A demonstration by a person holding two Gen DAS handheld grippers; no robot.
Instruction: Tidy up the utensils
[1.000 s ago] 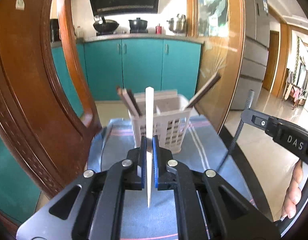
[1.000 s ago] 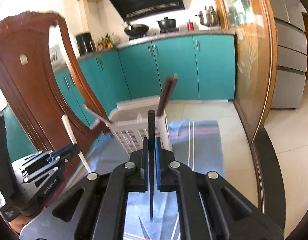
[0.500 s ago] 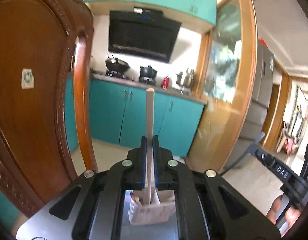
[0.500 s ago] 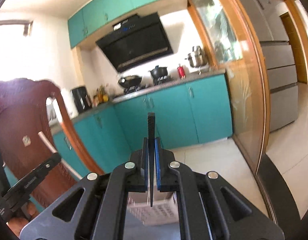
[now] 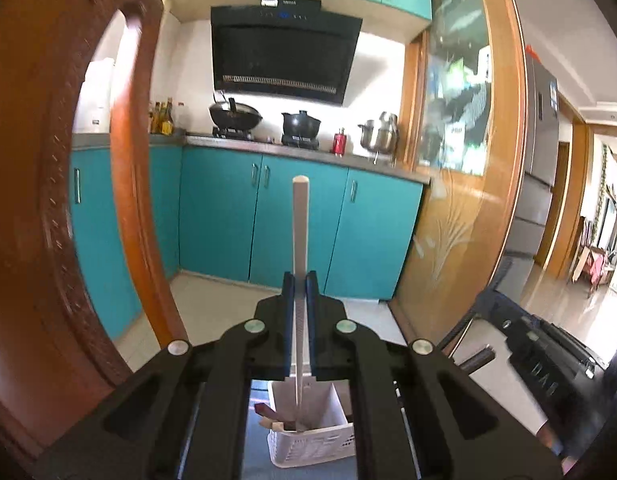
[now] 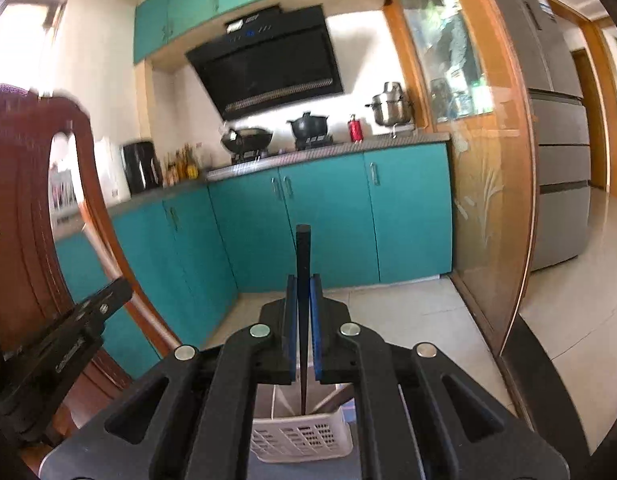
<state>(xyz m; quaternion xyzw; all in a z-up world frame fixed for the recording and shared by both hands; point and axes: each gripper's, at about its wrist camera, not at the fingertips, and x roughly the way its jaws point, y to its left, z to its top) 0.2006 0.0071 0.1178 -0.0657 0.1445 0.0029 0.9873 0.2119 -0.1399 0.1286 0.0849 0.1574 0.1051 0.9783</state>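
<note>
My left gripper [image 5: 300,280] is shut on a white chopstick [image 5: 299,224] held upright; its lower tip hangs over the white slotted basket [image 5: 312,446], which holds a few dark and pale utensils [image 5: 270,414]. My right gripper [image 6: 303,282] is shut on a black chopstick [image 6: 303,252], also upright, its lower tip just above or inside the same basket [image 6: 300,438]. The right gripper also shows at the right edge of the left wrist view [image 5: 544,356]. The left gripper shows at the left edge of the right wrist view [image 6: 68,344].
The basket stands on a blue cloth [image 5: 256,452]. A carved wooden chair back [image 5: 36,200] rises close on the left. Teal kitchen cabinets [image 5: 268,220], a stove with pots and a glass sliding door [image 5: 460,184] lie beyond.
Both grippers have risen and tilted upward, so the basket has dropped to the bottom of both views. Each chopstick's lower tip now sits over the basket.
</note>
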